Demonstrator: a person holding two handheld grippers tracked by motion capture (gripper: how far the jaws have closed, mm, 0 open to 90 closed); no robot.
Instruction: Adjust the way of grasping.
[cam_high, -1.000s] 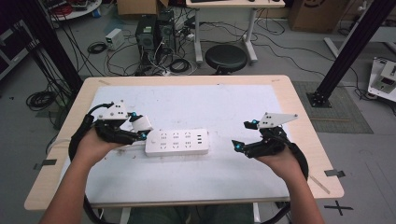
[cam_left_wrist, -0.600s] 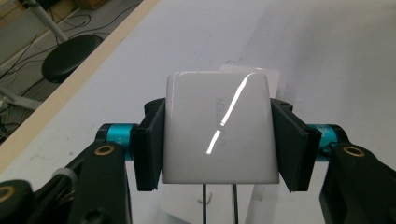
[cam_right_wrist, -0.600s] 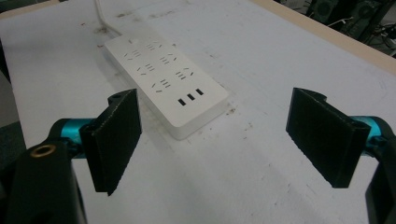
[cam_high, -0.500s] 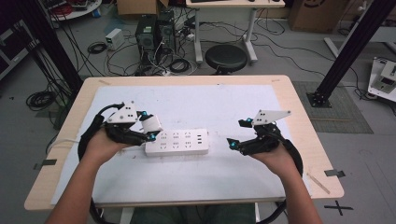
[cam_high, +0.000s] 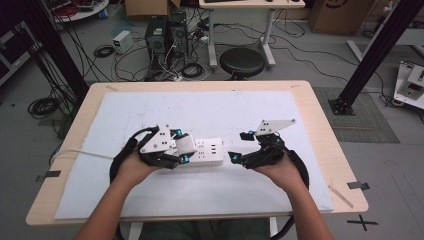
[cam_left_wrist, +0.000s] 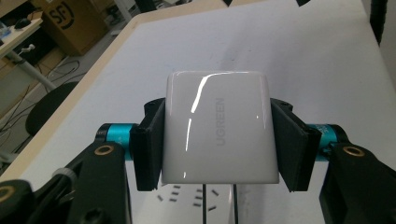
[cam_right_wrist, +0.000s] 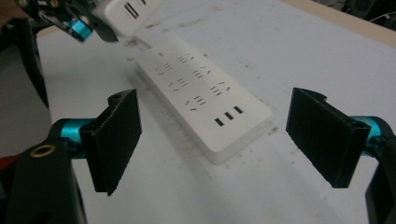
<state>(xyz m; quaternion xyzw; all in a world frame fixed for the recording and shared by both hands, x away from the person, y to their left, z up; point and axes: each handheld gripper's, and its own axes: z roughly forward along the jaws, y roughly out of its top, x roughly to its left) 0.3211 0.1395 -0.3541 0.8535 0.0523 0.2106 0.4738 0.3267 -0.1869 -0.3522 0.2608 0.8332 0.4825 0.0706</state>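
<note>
A white power strip (cam_high: 209, 152) lies flat on the white mat (cam_high: 215, 112), near the table's middle; its sockets and USB ports (cam_right_wrist: 228, 115) face up. My left gripper (cam_high: 180, 148) is shut on a white UGREEN charger (cam_left_wrist: 218, 126), which hangs just above the strip's left end (cam_left_wrist: 219, 205). The charger (cam_right_wrist: 127, 13) also sits at the top left of the right gripper view. My right gripper (cam_high: 239, 147) stands open a short way off the strip's right end, nothing between its pads (cam_right_wrist: 116, 137).
The mat covers most of the wooden table (cam_high: 320, 130). A white cable (cam_high: 82, 152) runs from the strip's left side toward the table's left edge. Beyond the far edge stand a black stool (cam_high: 242, 62) and computer boxes with cables (cam_high: 162, 35).
My left gripper has carried the charger rightward, from beside the strip's left end to over it. My right gripper has edged left and nearer the strip's right end.
</note>
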